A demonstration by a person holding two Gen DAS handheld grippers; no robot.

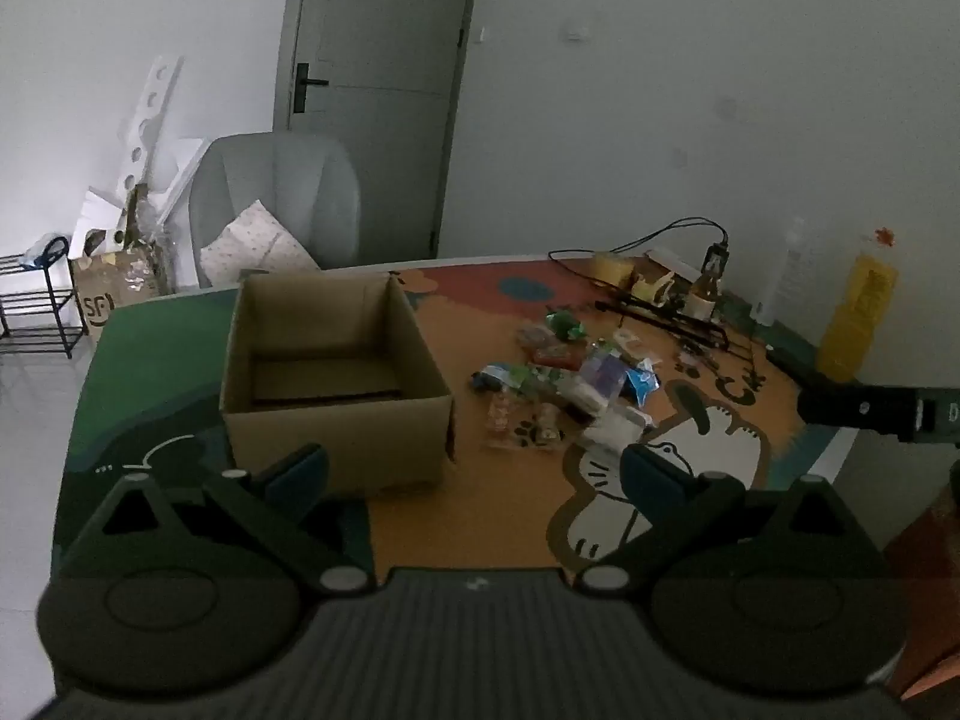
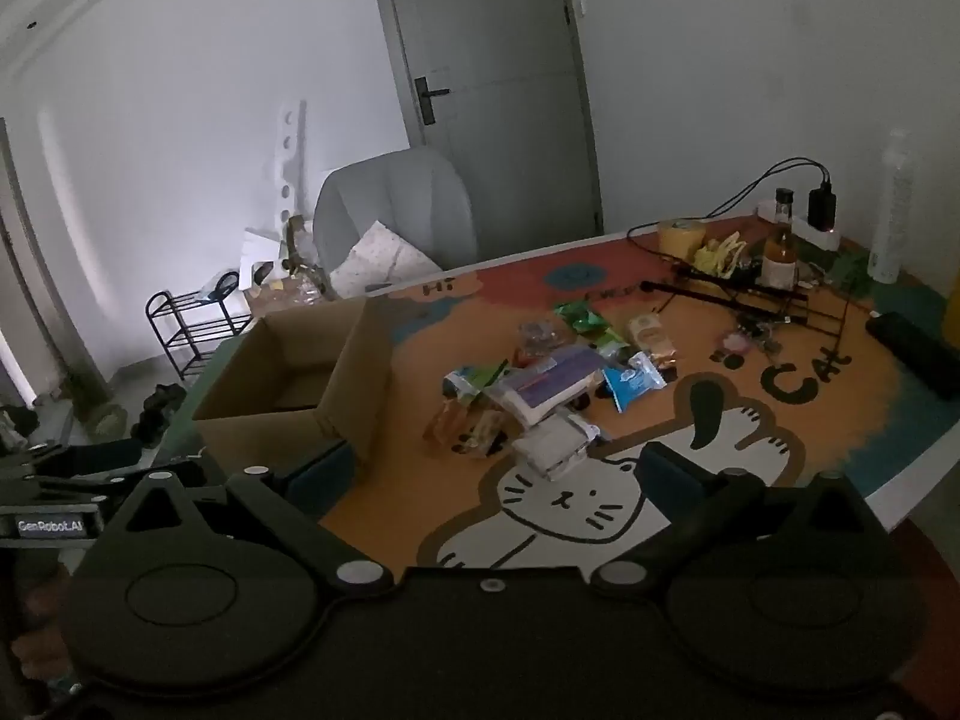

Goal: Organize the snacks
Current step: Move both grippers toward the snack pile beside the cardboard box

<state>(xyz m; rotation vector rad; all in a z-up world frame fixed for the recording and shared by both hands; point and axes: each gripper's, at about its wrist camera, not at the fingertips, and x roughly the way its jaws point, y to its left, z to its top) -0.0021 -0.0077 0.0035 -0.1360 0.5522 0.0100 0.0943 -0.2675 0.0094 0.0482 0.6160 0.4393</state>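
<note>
1. From the left wrist view, I see my left tool (image 1: 474,474) spread wide with nothing between its fingers, hanging above the near part of the counter (image 1: 468,516), which wears a cartoon cat mat.
2. Just ahead of the left finger stands the open cardboard box (image 1: 336,384), flaps up; only a flat cardboard sheet shows on its floor.
3. The snacks (image 1: 570,384) lie in a loose heap on the counter to the right of the box, apart from it, and nothing of the tool touches them.
4. At the right edge I catch a dark bar of the right tool (image 1: 882,411).
5. From the right wrist view, my right tool (image 2: 492,474) is likewise released and holds nothing.
6. The snacks (image 2: 540,384) sit straight ahead of it; a clear packet is nearest.
7. The box (image 2: 294,384) stands left of the heap.
8. A bottle (image 2: 780,252) and cables (image 2: 750,198) crowd the far right corner of the counter (image 2: 660,414).
</note>
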